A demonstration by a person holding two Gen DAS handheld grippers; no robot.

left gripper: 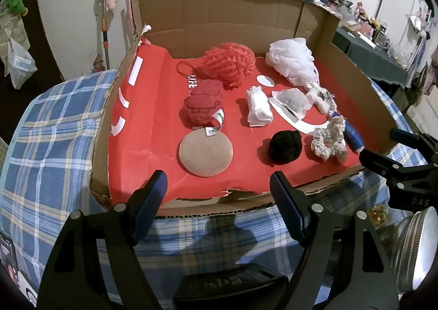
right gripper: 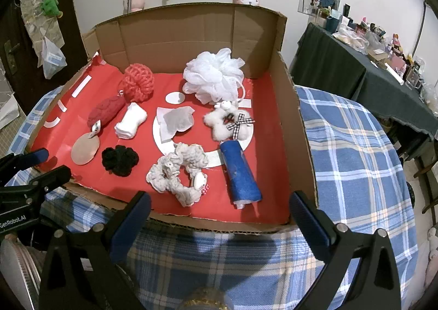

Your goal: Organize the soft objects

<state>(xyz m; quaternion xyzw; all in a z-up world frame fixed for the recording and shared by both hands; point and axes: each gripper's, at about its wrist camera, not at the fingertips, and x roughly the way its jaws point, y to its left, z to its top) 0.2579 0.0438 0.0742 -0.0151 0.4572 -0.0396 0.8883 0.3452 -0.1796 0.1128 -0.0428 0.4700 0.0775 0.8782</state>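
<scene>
Left wrist view: a shallow brown corrugated cardboard tray (left gripper: 364,69) lined with glossy red paper is sitting on a blue plaid woven cloth (left gripper: 46,129). Inside, a flat round beige sponge pad (left gripper: 205,152) is lying nearest the front edge, touching a lumpy dark red knitted cloth (left gripper: 204,104) with a white label. Behind that, a coral-red open-mesh bath puff (left gripper: 229,64) is resting, and a frilly white net bath puff (left gripper: 291,59) is occupying the far right corner. A rolled white fabric bundle (left gripper: 258,107) is lying mid-tray; a fuzzy black crocheted scrunchie (left gripper: 285,146) is sitting beside a chunky cream knitted scrunchie (left gripper: 330,140). The left gripper (left gripper: 218,195) is hovering over the tray's front edge, its jaws standing wide apart, holding and touching nothing.

Right wrist view: a rolled blue felt cloth (right gripper: 241,173) is lying at the front right of the same tray, just beside the cream scrunchie. Behind it, a fluffy white plush scrunchie with a checked ribbon bow (right gripper: 227,121) is resting on a white paper disc, near a crumpled translucent white wrapper (right gripper: 176,119). The right gripper (right gripper: 220,213) is hanging over the front cardboard wall, jaws spread wide, gripping nothing. The left gripper is showing at the left margin, its blue-padded fingers (right gripper: 37,155) parted.
</scene>
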